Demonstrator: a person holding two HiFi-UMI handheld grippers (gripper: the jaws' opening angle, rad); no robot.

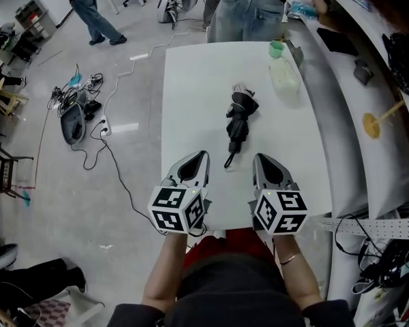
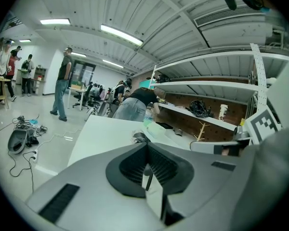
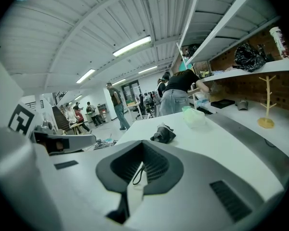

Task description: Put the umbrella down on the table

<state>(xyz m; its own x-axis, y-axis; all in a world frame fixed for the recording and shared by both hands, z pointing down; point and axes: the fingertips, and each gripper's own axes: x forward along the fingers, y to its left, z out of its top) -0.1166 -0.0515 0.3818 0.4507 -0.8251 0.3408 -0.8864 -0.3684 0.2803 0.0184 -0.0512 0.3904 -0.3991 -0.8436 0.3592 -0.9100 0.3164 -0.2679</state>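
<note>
Bare table point(image 1: 191, 87) around umbrella point(image 1: 238, 121); container point(image 1: 284, 75) and cup point(image 1: 277, 48) occupy far corner.

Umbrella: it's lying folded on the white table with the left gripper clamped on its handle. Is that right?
Not quite. The umbrella does lie folded on the white table, but the left gripper is not on its handle. The head view shows that gripper apart from the umbrella, near the table's near edge, and the left gripper view shows its jaws together with nothing between them.
</note>
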